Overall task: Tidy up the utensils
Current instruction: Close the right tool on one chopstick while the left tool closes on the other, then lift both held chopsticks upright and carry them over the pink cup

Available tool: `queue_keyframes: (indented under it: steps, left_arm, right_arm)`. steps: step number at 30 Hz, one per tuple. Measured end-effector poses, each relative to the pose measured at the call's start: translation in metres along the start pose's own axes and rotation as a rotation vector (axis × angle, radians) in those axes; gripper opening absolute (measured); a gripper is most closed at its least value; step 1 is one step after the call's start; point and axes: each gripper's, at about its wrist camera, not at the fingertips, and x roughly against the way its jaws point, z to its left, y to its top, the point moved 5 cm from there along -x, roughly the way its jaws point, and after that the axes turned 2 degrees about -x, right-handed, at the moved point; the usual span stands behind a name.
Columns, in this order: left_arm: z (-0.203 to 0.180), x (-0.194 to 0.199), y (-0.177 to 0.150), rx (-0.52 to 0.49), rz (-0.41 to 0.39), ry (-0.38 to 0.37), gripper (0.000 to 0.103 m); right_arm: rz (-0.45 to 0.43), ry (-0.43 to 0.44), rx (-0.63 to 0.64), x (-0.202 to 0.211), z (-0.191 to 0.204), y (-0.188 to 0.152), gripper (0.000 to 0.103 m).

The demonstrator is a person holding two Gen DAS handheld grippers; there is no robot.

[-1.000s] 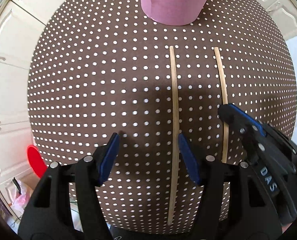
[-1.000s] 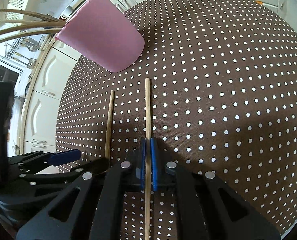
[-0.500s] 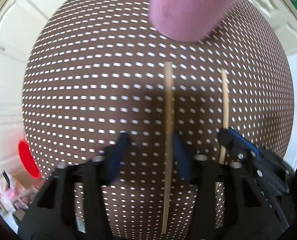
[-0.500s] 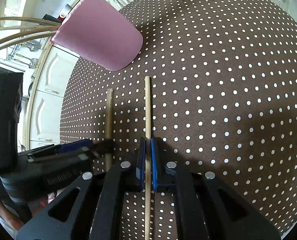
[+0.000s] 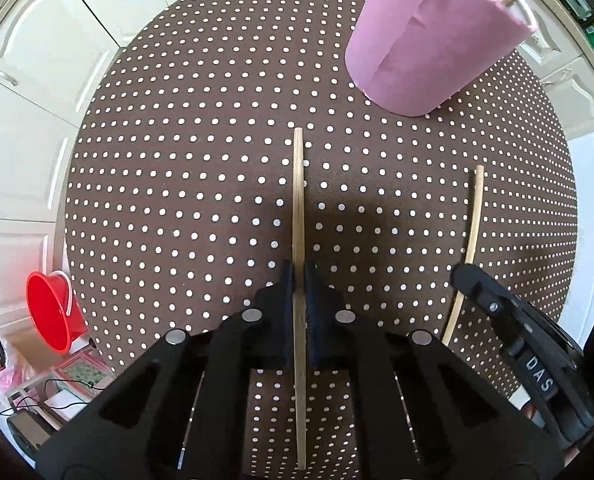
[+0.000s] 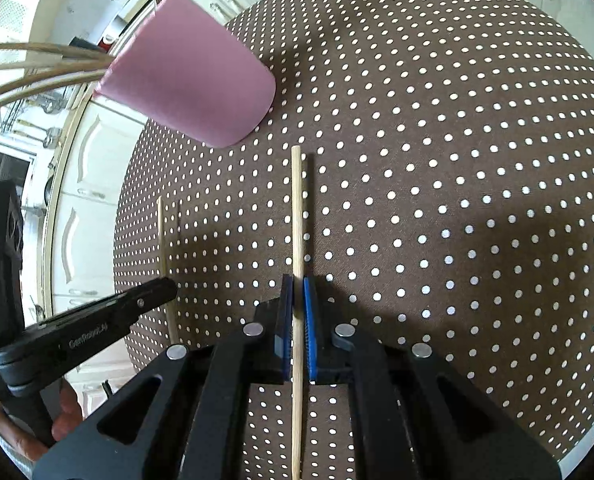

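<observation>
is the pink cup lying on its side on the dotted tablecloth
No, the pink cup stands upright on the brown dotted tablecloth, with thin wooden sticks poking out of its top.

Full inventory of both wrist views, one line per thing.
chopsticks: two loose, pale wood, one clamped in each gripper, side by side over the table; second one
cup: one, pink, standing at the table's far side, more wooden sticks poking out of it
tablecloth: one, brown with white dots, covers the round table
bucket: one, red, on the floor left of the table
cabinets: white, around the table
left gripper: black, shut on a chopstick
right gripper: black with blue pads, shut on the other chopstick
</observation>
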Motion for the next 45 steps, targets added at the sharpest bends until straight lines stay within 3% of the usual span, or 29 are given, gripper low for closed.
queue_keyframes:
  steps: [10,25,32,37,45]
  left_arm:
    - [0.004,0.044,-0.013,-0.007,-0.103,-0.032,0.006]
    - [0.057,0.153,-0.008,0.009,-0.328,-0.062,0.006]
    - [0.08,0.183,-0.004,0.006,-0.408,-0.075,0.006]
    - [0.074,0.229,0.004,-0.02,-0.474,-0.085,0.006]
    - [0.076,0.286,0.023,-0.087,-0.608,-0.063,0.006]
  right_arm:
    - [-0.128,-0.006,0.029,0.023,0.031,0.015,0.004]
    - [-0.306,0.017,0.127,0.073,0.065,0.041,0.004]
    - [-0.448,0.035,0.117,0.127,0.064,0.067,0.004]
    - [-0.557,0.033,0.125,0.163,0.067,0.087,0.004]
    - [-0.661,0.049,0.166,0.196,0.08,0.108,0.004]
